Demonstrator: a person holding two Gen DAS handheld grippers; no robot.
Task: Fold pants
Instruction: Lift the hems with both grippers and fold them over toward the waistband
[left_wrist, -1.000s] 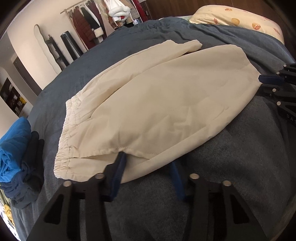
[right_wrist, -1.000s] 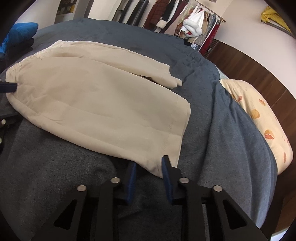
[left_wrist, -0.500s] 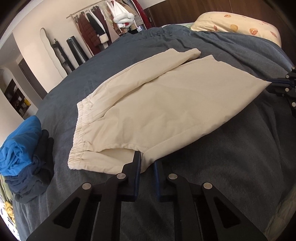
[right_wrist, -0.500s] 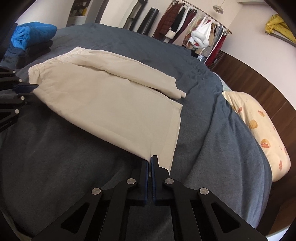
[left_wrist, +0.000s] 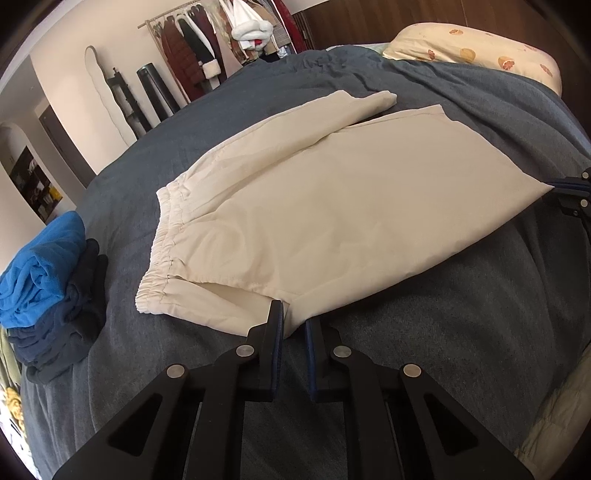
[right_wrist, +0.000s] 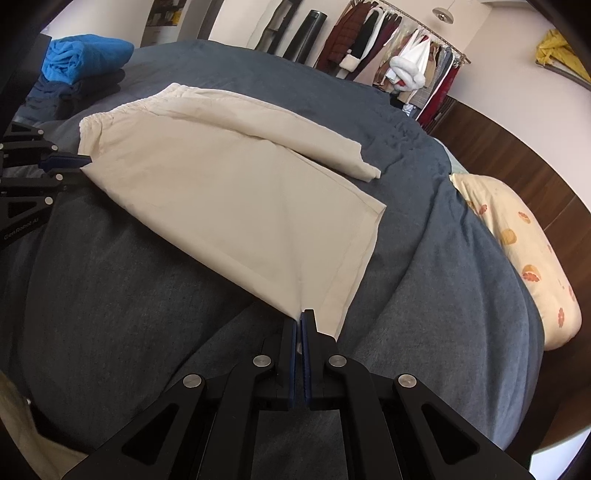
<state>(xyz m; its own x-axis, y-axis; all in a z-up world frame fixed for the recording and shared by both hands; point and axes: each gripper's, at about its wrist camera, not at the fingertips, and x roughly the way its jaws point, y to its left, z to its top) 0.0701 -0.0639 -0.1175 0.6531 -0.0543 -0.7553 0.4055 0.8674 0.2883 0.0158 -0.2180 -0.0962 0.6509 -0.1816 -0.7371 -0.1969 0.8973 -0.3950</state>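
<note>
Both tongs have just been closing on cloth. The left tongs (left_wrist: 293, 325) now pinch the near edge of the cream pants (left_wrist: 332, 221) below the waistband; the right tongs (right_wrist: 300, 325) are clenched on the hem corner of the near leg. A second ago both stood open around that edge. The pants lie flat on the blue-grey bed (left_wrist: 461, 332), near edge slightly raised, likely ready to be carried over the far leg.

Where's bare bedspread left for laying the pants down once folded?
Free: the blue bedspread strip between the cream pants and both grippers, and the stretch between the pants and the pillow. Crowded: the stack of folded clothes beside the waistband.
</note>
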